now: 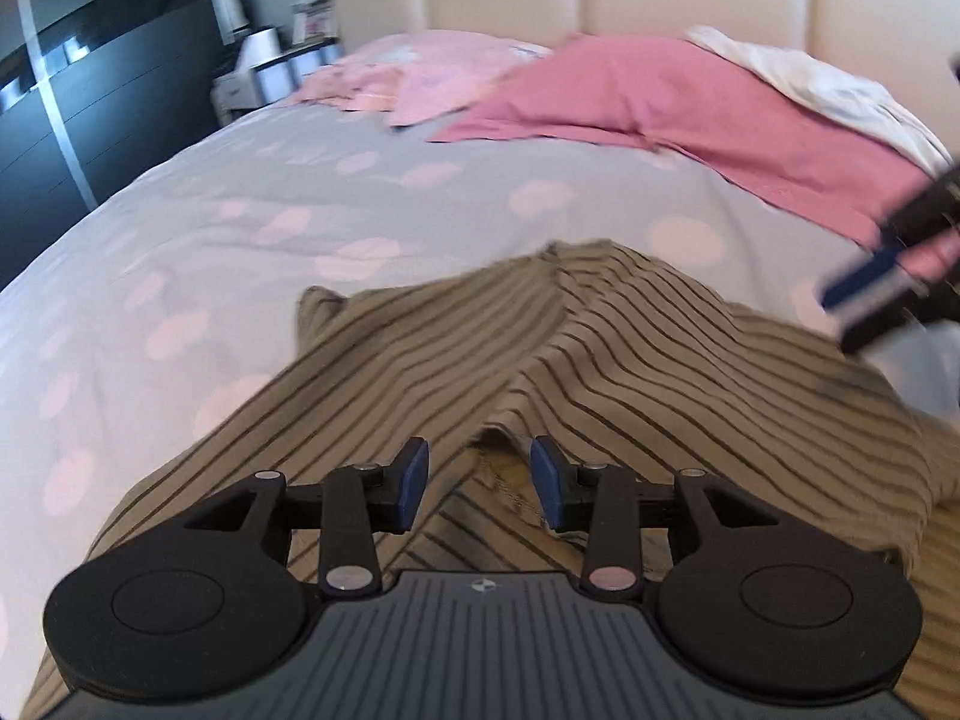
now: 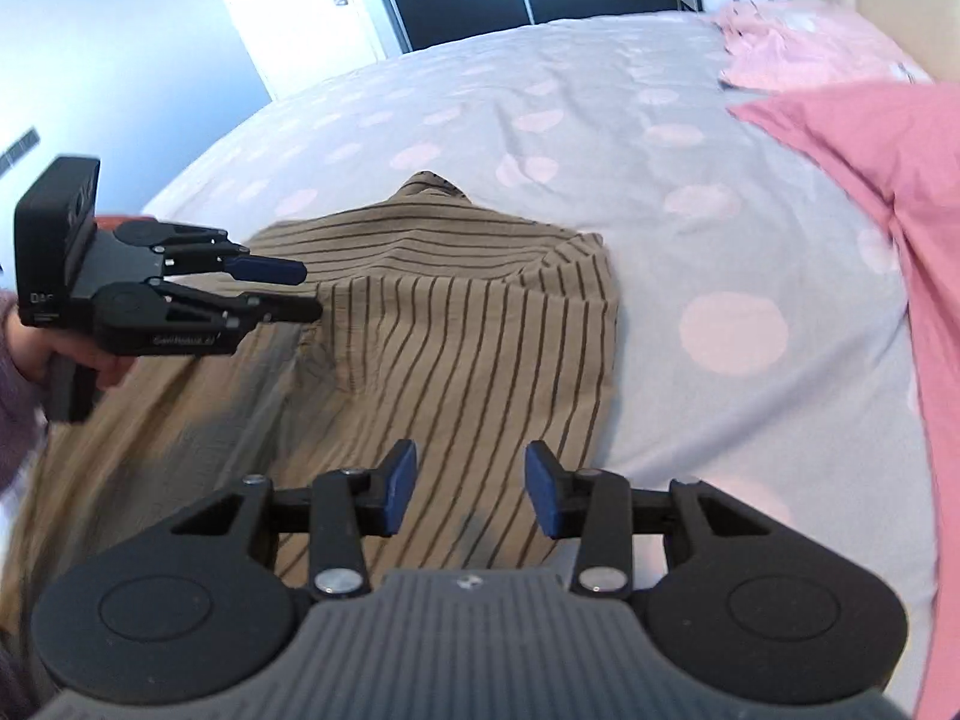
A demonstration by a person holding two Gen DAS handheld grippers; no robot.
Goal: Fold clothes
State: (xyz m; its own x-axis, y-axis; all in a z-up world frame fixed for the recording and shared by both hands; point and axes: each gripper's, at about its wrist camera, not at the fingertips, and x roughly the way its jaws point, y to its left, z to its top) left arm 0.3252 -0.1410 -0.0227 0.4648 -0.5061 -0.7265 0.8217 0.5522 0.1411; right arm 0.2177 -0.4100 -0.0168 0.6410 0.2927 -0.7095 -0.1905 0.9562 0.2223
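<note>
Bedroom, dotted bed | striped shirt lower centre, sleeve folded in | left tool, right tool both released, empty | fold apparently just laid

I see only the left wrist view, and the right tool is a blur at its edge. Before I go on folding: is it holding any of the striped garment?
Observer: No. The right tool stands open over the tan, dark-striped cloth garment, with nothing between its pads.
Operator: Does the garment's right side hang off the bed?
Observer: No. That edge lies on the grey, pink-dotted bed cover.
Operator: What is beyond the bed?
Observer: A white door with a handle.
</note>
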